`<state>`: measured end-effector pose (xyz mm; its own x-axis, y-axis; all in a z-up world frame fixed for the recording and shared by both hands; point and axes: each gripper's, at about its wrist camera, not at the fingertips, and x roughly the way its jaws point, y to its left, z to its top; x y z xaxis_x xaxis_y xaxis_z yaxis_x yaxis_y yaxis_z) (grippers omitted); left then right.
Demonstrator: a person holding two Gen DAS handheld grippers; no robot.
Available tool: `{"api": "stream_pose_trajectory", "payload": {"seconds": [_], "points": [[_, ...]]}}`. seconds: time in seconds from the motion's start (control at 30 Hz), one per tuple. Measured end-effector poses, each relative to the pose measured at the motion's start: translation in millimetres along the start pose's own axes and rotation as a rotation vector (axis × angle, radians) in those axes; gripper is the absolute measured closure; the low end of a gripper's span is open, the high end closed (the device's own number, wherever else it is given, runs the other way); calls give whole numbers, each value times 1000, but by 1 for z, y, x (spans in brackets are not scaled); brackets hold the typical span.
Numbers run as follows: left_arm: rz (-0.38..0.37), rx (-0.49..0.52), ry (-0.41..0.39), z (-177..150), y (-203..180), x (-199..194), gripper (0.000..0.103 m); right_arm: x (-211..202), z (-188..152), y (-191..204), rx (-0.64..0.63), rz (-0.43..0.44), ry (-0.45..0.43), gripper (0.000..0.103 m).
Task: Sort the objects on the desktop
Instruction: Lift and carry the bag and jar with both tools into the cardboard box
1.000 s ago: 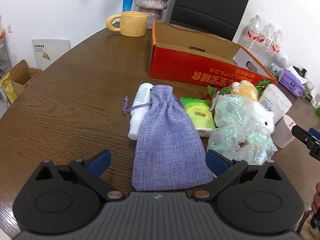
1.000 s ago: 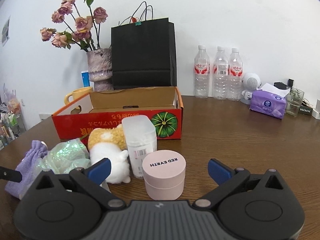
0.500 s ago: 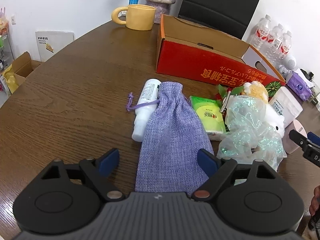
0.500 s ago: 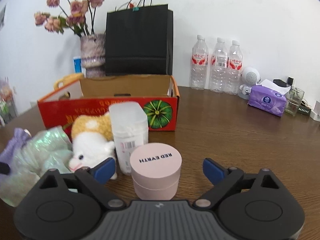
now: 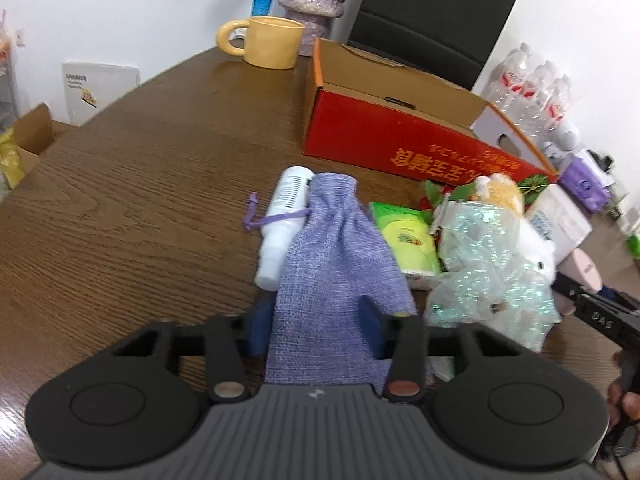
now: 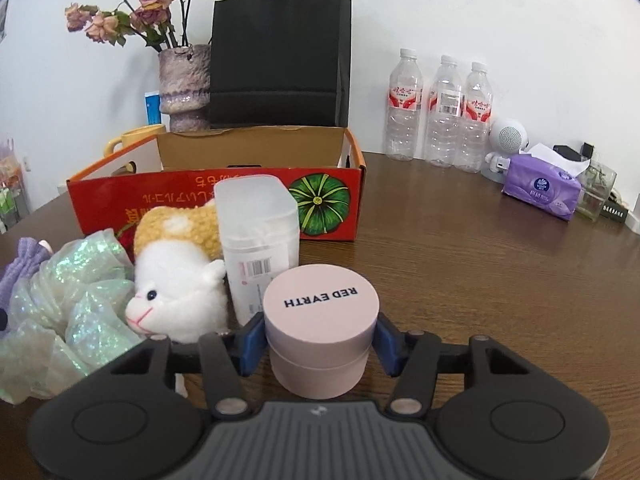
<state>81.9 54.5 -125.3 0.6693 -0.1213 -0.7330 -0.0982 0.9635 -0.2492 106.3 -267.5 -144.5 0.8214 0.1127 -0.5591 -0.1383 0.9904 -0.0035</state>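
Observation:
My left gripper is shut on the lower end of a purple drawstring pouch that lies on the brown table. A white spray bottle lies against the pouch's left side. My right gripper is shut on a pink round jar marked RED EARTH, which stands on the table. Just behind the jar stand a clear plastic tub, a white and yellow plush toy and a crumpled iridescent bag. An open red cardboard box stands further back.
A green tissue pack lies between pouch and iridescent bag. A yellow mug, a flower vase and a black paper bag stand behind the box. Three water bottles and a purple tissue pack are at the right.
Both grippers moved forward and closed: the left one onto the purple pouch, the right one onto the pink jar. Both were open a second ago.

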Motion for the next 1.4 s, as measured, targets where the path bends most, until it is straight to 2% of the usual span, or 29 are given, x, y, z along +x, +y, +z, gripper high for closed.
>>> {"api": "stream_pose_trajectory", "payload": {"seconds": [0.03,0.3,0.47,0.67,0.97,1.4], "points": [[-2,3,-4,-1,0,-1,80,-1,-1,-1,6,6,-2,49],[-20,24,-32,-5,-1,-13,96,-9,-5,-11,66,25,-20,49],[-33,39,-52,-7,-3,-20,98,-19,-7,-22,130,47,-52,49],[-55,60,-106,-2,-8,-37,99,-35,-9,-19,150,64,-83,49],[-71,80,-180,3,-11,-59,99,-56,-5,-4,138,97,-105,49],[-105,81,-224,2,-8,-73,99,-79,9,22,90,98,-123,49]]}}
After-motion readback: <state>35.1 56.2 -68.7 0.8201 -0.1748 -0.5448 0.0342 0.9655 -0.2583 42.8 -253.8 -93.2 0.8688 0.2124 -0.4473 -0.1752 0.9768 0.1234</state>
